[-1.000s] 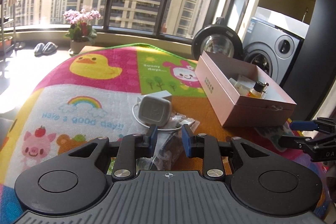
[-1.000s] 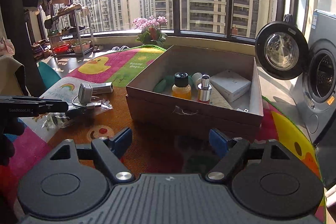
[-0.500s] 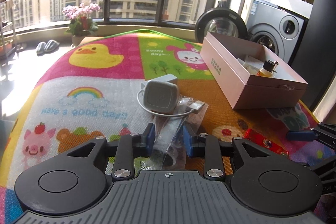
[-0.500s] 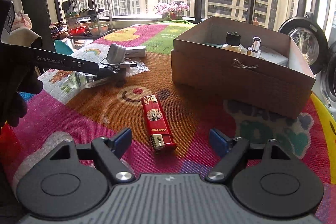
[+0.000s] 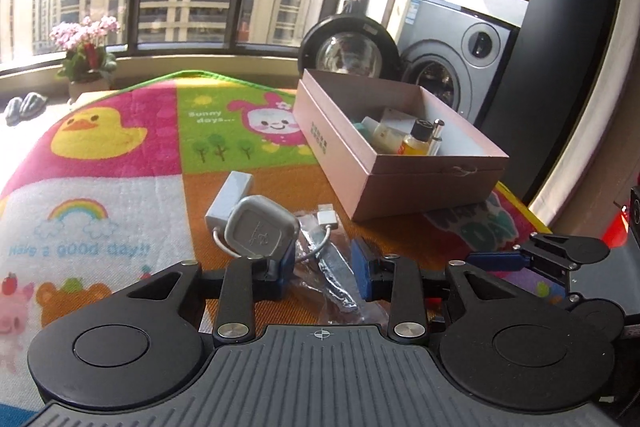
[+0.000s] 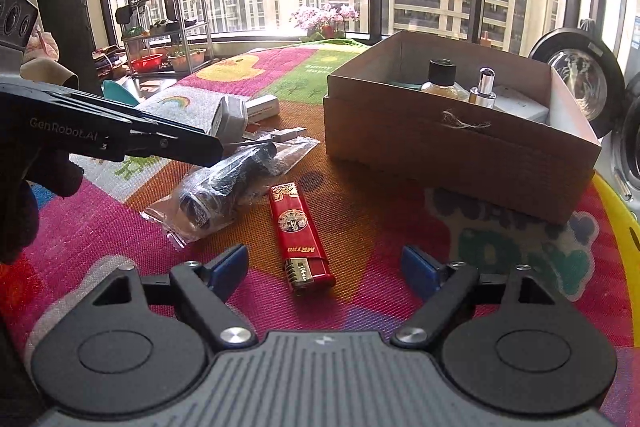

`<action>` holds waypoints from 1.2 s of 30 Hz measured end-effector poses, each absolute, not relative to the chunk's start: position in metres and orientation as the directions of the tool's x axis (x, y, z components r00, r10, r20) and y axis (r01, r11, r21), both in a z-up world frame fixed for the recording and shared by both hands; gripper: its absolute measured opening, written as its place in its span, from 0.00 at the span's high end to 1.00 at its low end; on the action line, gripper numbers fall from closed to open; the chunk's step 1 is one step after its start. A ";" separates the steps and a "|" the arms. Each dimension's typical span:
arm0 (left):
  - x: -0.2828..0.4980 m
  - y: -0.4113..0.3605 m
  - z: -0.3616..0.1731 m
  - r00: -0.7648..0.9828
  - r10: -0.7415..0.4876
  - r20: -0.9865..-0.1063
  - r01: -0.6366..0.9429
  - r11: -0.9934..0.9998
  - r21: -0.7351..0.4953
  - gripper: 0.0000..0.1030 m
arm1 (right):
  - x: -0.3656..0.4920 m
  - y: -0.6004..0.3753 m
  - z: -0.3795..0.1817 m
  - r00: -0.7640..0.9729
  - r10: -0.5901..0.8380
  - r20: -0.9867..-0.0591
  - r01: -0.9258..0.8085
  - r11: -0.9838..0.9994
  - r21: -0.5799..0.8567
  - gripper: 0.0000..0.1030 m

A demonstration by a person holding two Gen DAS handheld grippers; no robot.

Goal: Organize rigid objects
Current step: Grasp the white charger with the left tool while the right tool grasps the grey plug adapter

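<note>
A red lighter [image 6: 299,233] lies flat on the colourful cartoon mat [image 6: 380,203], its metal head toward the camera, just ahead of the right gripper [image 6: 325,265]. That gripper's blue-padded fingers [image 6: 229,267] are spread wide, one at 9 o'clock and one at 3 o'clock of the lighter's near end, neither touching it.

At 10 o'clock from the lighter, just beside it, lies a clear plastic bag [image 6: 232,183] with dark items inside. The left gripper [image 5: 323,269] sits low over this bag; in its own view the bag [image 5: 334,279] runs between the two blue pads, which stand apart with clear gaps on both sides and pinch nothing. Seen from the right wrist, the left gripper [image 6: 212,151] reaches in from 9 o'clock, its tip over the far end of the bag.

Touching the left pad's far side is a grey square charger [image 5: 260,231], tilted up on edge, with a white cable ending in a USB plug [image 5: 329,217]. A white adapter box [image 5: 232,197] lies directly behind it.

At 1 o'clock from the lighter, well apart, stands an open pink cardboard box [image 5: 400,183] holding an amber bottle with a black cap [image 5: 418,141], a small spray bottle with a metal top [image 6: 483,89] and a white packet [image 6: 520,105]. Beyond the box is a washing machine [image 5: 460,67] with its round door open.
</note>
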State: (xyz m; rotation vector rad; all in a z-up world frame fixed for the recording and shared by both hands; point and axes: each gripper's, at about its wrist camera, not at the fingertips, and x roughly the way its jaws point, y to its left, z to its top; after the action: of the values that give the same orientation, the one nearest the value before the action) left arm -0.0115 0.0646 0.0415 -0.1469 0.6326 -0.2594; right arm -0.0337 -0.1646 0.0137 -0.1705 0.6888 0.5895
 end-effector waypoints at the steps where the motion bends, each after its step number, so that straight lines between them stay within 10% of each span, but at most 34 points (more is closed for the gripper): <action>1: -0.006 0.073 0.043 0.796 -0.234 -0.559 0.125 0.966 -0.226 0.68 | -0.034 -0.164 0.013 0.618 0.454 -0.642 -0.563 0.825 0.042 0.18; 10: 0.028 0.108 0.032 0.796 -0.176 -0.580 -0.101 0.905 -0.413 0.68 | -0.033 -0.165 0.013 0.623 0.449 -0.641 -0.553 0.832 0.045 0.18; 17: 0.035 0.075 0.040 0.757 -0.356 -0.548 0.159 0.914 -0.374 0.67 | -0.033 -0.165 0.012 0.626 0.446 -0.640 -0.549 0.834 0.044 0.18; 24: 0.060 0.092 0.039 0.806 -0.110 -0.581 -0.034 0.972 -0.232 0.68 | -0.034 -0.165 0.012 0.627 0.443 -0.641 -0.549 0.835 0.039 0.17; 36: 0.070 0.071 0.015 0.759 -0.080 -0.646 0.035 0.996 -0.082 0.68 | -0.034 -0.163 0.012 0.628 0.438 -0.644 -0.548 0.836 0.033 0.16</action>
State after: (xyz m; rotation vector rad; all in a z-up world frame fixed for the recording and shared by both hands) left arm 0.0698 0.0712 0.0145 -0.0666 0.7062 -0.0626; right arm -0.0337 -0.1630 0.0121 -0.1720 0.6894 0.5683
